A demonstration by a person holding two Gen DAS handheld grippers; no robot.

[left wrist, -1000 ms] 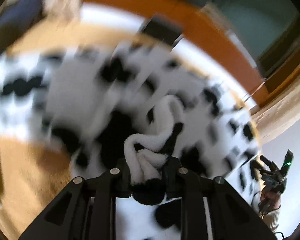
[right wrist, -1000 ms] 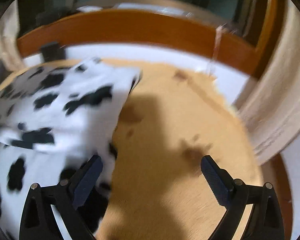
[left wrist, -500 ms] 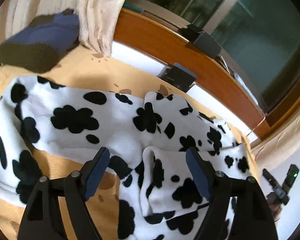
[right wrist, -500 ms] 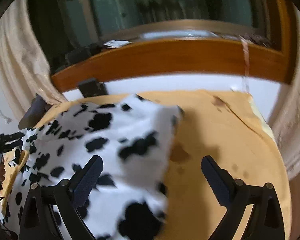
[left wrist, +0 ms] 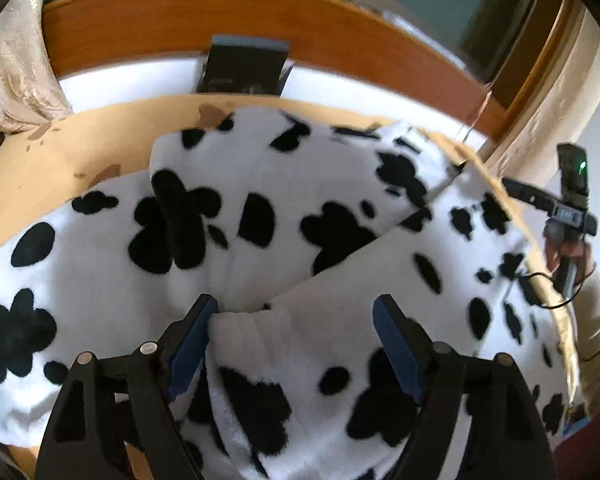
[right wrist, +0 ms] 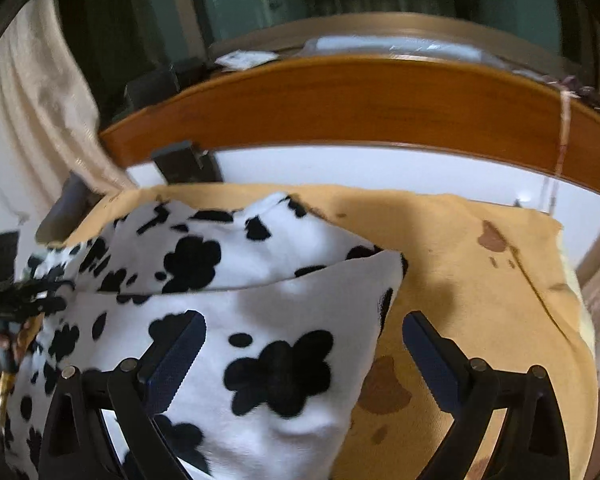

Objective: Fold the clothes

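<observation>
A: Where is the cow-print garment (left wrist: 284, 216) found?

B: It is spread over the tan cloth (left wrist: 60, 152) that covers the surface below a wooden ledge (left wrist: 340, 56). One panel is folded across the others, so that a slanted edge is seen in the left wrist view.

A: How are the fingers of the left gripper (left wrist: 296, 340) set?

B: They are held wide apart, and nothing is pinched between them. A rounded fold of the garment is seen in the gap, with its left edge close against the left blue pad (left wrist: 192, 340); whether it is touched cannot be told. The right pad is kept clear of the fabric edge, above a spotted area.

A: And the right gripper (right wrist: 304, 356)?

B: It is likewise spread wide and nothing is gripped. The garment's right edge (right wrist: 384, 320) is seen between the fingers: fleece is found under the left finger (right wrist: 172, 360), bare tan cloth under the right one (right wrist: 432, 360).

A: Is anything else noted?

B: A dark box (left wrist: 244, 64) is seen at the far edge, beside the pale curtain (left wrist: 12, 68). The right gripper, held by a hand (left wrist: 560, 244), is seen at the garment's far side in the left wrist view.
</observation>
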